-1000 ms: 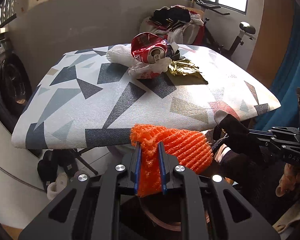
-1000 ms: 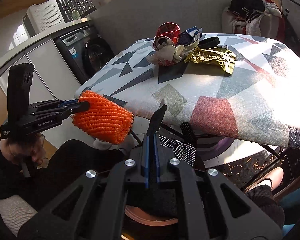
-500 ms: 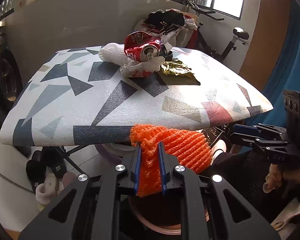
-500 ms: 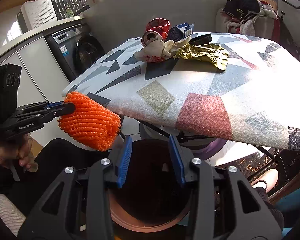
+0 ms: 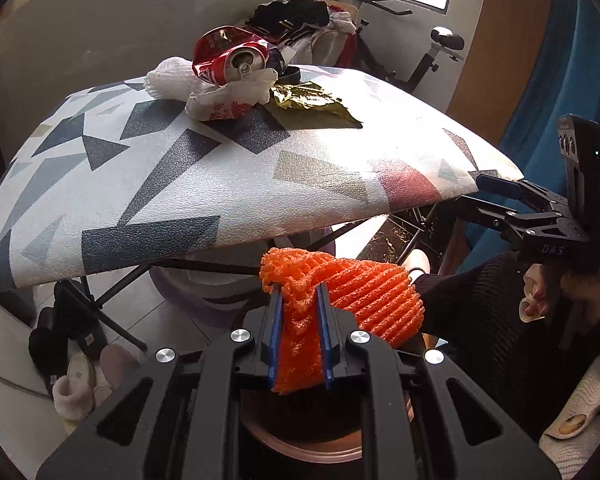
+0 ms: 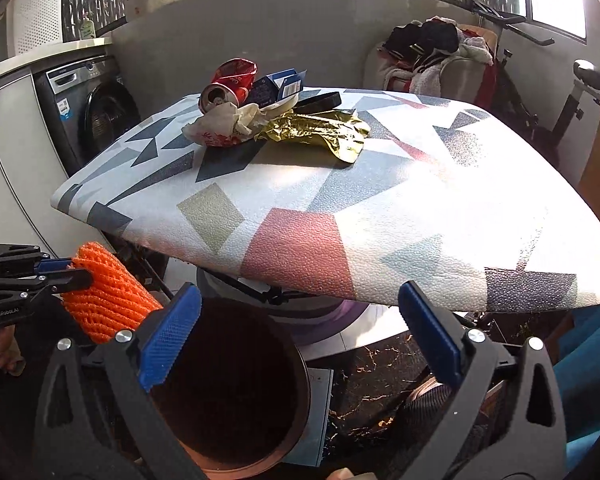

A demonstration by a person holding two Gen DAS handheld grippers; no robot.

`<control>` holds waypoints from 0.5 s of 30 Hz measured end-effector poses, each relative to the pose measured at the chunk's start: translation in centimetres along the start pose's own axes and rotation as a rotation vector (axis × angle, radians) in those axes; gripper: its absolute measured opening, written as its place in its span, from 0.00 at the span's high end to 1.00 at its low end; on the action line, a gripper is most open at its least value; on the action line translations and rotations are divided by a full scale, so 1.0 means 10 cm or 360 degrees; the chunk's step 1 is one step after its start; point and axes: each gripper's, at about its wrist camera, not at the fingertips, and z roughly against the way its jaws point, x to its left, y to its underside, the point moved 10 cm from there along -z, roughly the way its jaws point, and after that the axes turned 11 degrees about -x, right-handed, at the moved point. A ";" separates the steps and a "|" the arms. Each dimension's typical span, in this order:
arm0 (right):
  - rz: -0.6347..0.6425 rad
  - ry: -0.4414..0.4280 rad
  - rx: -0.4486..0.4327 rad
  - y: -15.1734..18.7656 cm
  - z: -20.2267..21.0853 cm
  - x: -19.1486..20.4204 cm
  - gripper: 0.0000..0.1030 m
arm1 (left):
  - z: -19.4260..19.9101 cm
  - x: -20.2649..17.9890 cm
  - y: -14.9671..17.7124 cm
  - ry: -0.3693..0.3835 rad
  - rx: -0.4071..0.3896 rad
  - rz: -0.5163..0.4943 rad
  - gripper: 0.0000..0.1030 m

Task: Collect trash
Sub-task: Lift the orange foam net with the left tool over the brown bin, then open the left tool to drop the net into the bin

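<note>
My left gripper (image 5: 299, 298) is shut on an orange foam net (image 5: 352, 292), held below the table's near edge above a round copper-rimmed bin (image 6: 236, 392). The net also shows at the left of the right wrist view (image 6: 108, 304). My right gripper (image 6: 300, 320) is wide open and empty above the bin. On the patterned table (image 6: 300, 240) lies a trash pile: a crushed red can (image 5: 228, 58), a white foam net (image 5: 168, 80), a crumpled white wrapper (image 5: 232, 98), gold foil (image 6: 320, 132) and a blue carton (image 6: 276, 88).
A washing machine (image 6: 88, 116) stands left of the table. A clothes pile (image 6: 432, 52) and an exercise bike (image 5: 432, 56) stand behind it. Shoes (image 5: 72, 380) lie on the floor under the table's left side, among its black legs.
My right gripper went from shut to wide open and rose a little. My left gripper with the orange net sank further below the table edge, over the bin.
</note>
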 end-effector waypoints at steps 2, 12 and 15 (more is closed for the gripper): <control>0.0015 -0.0004 -0.0003 0.00 0.00 0.01 0.05 | -0.04 -0.02 0.03 0.0008 0.0021 -0.0005 0.85; 0.0042 -0.0020 -0.0008 0.01 0.02 0.06 0.06 | -0.10 -0.04 0.07 -0.0007 0.0059 -0.0009 0.51; 0.0039 -0.0011 -0.0013 0.00 0.03 0.06 0.06 | -0.07 0.02 0.03 -0.0076 0.0025 -0.0004 0.50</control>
